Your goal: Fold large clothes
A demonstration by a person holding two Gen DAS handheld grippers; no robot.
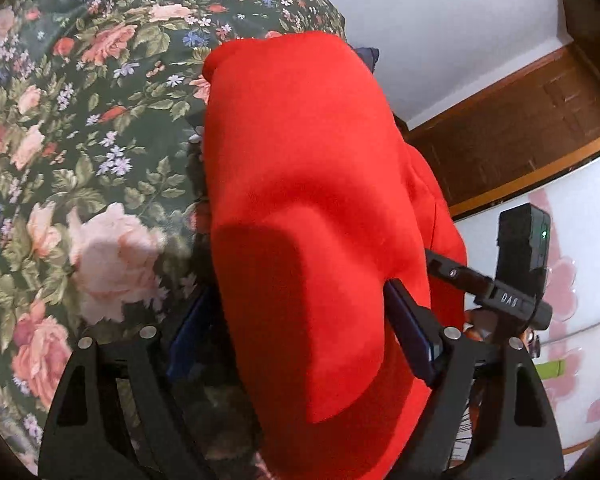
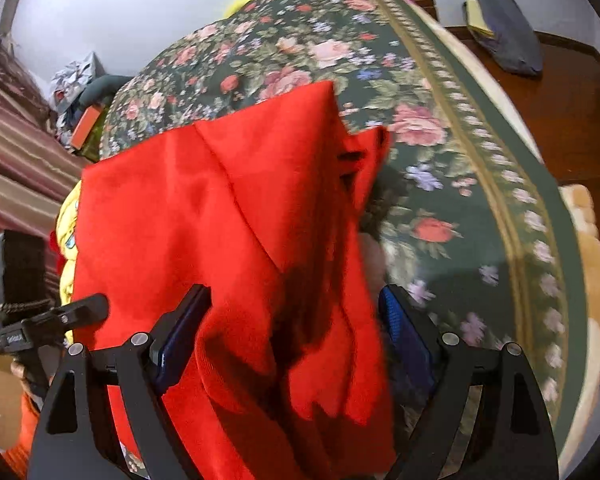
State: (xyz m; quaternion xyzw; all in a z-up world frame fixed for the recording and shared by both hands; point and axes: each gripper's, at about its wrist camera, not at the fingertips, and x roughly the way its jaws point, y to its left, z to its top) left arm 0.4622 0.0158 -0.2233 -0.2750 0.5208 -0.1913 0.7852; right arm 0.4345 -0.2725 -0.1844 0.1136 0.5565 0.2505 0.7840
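Observation:
A large red garment lies bunched on a dark green floral bedspread. In the left wrist view my left gripper stands wide open, the red cloth filling the gap between its blue pads without being pinched. In the right wrist view the same red garment lies creased over the bedspread. My right gripper is also wide open around a fold of it, with a dark gap beside the right pad. Each view shows part of the other gripper's body at its edge.
The bedspread's bordered edge curves along the right, with wooden floor beyond it. A blue-grey bag lies on that floor. Striped fabric and a yellow item sit at the left. A wooden door stands behind.

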